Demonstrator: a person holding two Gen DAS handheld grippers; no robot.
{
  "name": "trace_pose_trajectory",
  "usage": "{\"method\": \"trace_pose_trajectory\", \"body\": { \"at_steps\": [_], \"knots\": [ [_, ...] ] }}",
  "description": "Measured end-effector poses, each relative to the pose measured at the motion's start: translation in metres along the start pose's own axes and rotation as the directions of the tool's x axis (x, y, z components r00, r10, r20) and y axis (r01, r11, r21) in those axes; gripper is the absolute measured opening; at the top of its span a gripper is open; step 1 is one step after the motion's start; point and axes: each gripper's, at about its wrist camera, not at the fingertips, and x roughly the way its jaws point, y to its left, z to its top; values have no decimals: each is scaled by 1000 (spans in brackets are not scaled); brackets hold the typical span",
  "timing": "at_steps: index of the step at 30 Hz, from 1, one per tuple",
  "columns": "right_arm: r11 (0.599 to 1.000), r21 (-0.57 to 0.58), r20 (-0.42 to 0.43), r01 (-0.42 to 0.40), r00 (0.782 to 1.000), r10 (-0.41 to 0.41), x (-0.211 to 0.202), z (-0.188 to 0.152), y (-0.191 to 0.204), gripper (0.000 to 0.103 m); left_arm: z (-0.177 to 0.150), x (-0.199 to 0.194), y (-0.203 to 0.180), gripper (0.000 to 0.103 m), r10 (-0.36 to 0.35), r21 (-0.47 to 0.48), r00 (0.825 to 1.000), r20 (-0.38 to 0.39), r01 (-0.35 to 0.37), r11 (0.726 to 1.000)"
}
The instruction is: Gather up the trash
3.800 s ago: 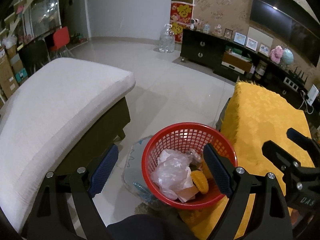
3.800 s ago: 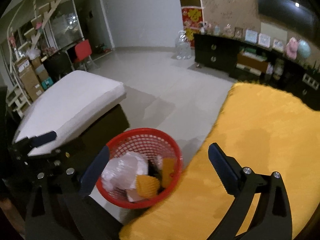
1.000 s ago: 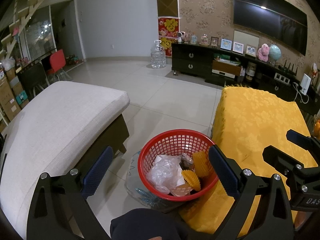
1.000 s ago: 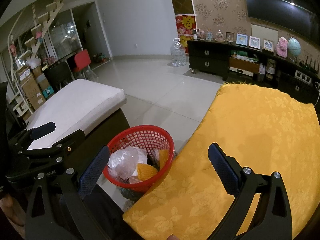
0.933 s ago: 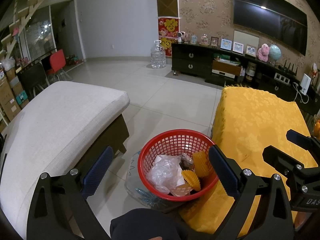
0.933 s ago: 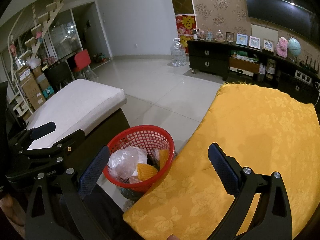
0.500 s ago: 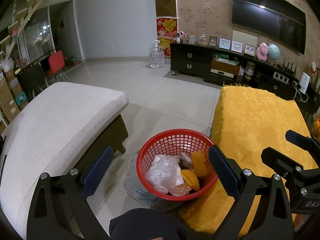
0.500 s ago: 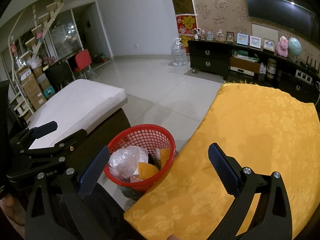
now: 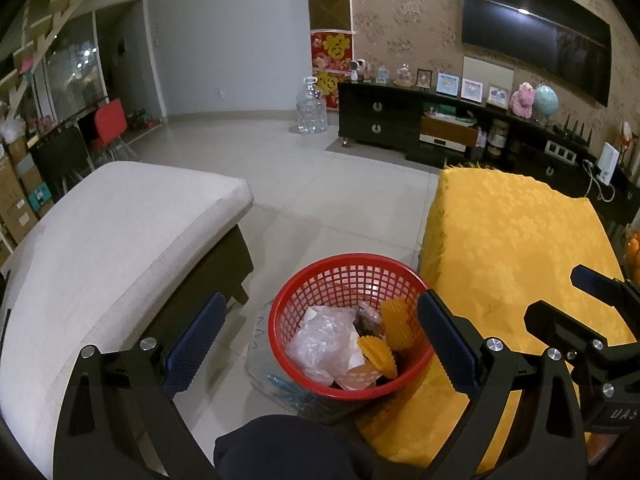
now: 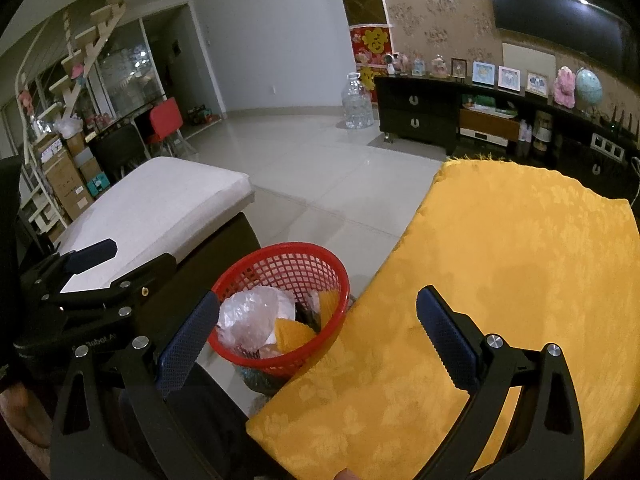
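Since a few seconds ago you have drawn both hand-held grippers up and back from the basket, so the room now shows wider and steadier, and in the last half-second almost nothing has shifted. Going left to right: the pale grey cushioned bench (image 9: 112, 240) lies bare on your left; the left hand-held gripper (image 9: 320, 344) hangs with its blue pads spread wide and nothing between them; just beyond it the round red plastic mesh basket (image 9: 348, 272) stands on the tiled floor, touching the draped edge of the worktop covered in yellow floral cloth (image 9: 508, 240). Inside the basket lie a crumpled clear plastic bag (image 9: 324, 340) and ridged yellow foam pieces (image 9: 394, 322). The right hand-held gripper (image 10: 320, 340) is likewise spread apart and empty, over the worktop's near corner. Judging by this, the collecting looks done or nearly so: no loose litter shows on bench, floor or worktop. Your next move calls for a scan for anything missed; something lies half hidden under the basket, too unclear to name.
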Motion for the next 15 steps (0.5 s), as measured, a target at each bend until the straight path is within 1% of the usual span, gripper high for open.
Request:
{"method": "trace_pose_trajectory", "body": {
  "at_steps": [3,4,6,9,10,11,12,13,15],
  "knots": [
    [999,41,-1,-2,1000,2,-4,-9,-11,96,1,2,-2,93,-13,8,1000,-2,13,1000],
    [998,67,-3,11,1000,-11,-8,-14,-21,96,0,3,-2,93,-13,11,1000,-4,13,1000],
    [992,110,-9,61,998,-60,-14,-23,-46,96,1,8,-5,93,-12,21,1000,-11,12,1000],
    [963,198,-47,183,983,-177,-26,-41,-105,96,0,16,-11,93,-23,35,999,-46,25,999],
    [938,238,-76,253,967,-242,-32,-51,-136,96,-2,17,-12,93,-23,38,998,-51,25,999],
    [918,260,-98,301,954,-285,-35,-59,-158,96,-3,20,-15,93,-24,47,998,-62,27,999],
    [883,289,-134,369,929,-344,-40,-69,-189,96,-5,21,-18,93,-24,55,997,-69,28,998],
    [854,308,-166,419,908,-386,-44,-77,-211,96,-7,23,-20,93,-22,62,997,-76,27,998],
    [764,361,-249,534,845,-473,-57,-105,-271,96,-9,25,-25,93,-21,73,996,-88,27,997]
  ]
}}
